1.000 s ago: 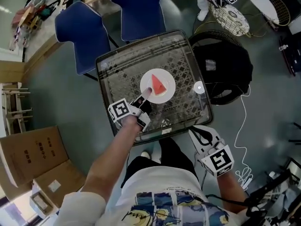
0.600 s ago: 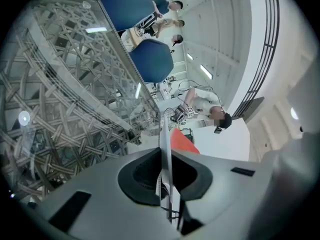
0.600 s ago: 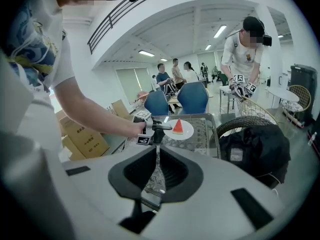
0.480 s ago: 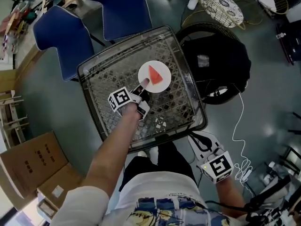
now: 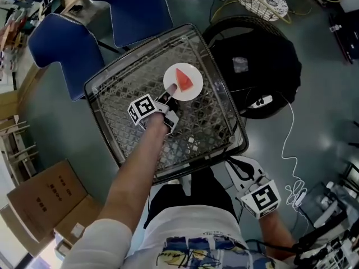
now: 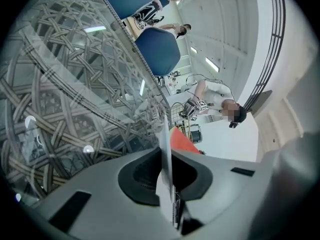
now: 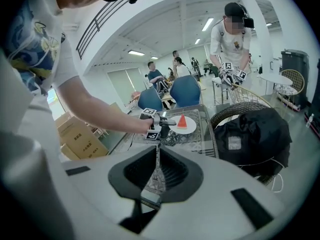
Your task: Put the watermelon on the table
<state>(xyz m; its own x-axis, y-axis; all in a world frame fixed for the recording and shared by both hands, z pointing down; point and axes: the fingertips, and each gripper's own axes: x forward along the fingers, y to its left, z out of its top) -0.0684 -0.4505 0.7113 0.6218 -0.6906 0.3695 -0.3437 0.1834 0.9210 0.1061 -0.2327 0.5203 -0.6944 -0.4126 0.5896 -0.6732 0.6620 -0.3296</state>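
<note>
Item: watermelon slice (image 5: 182,78), one, red, lying on one white plate (image 5: 192,92) over the far part of the one glass-topped woven counter (image 5: 120,142)
Left tongs (image 5: 170,97) — clamped on the plate's near rim, its thin edge pinched between the pads
Right tongs (image 5: 232,162) — closed on nothing, off the counter's near edge
Progress: delivery looks nearly done; touchdown cannot be confirmed; release and withdrawal are left
Also: two blue chairs (image 5: 134,7), one black bag (image 5: 252,66)

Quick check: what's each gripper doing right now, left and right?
Left gripper: closed on the rim of the white plate carrying the watermelon slice.
Right gripper: closed, nothing between its jaws.
</note>
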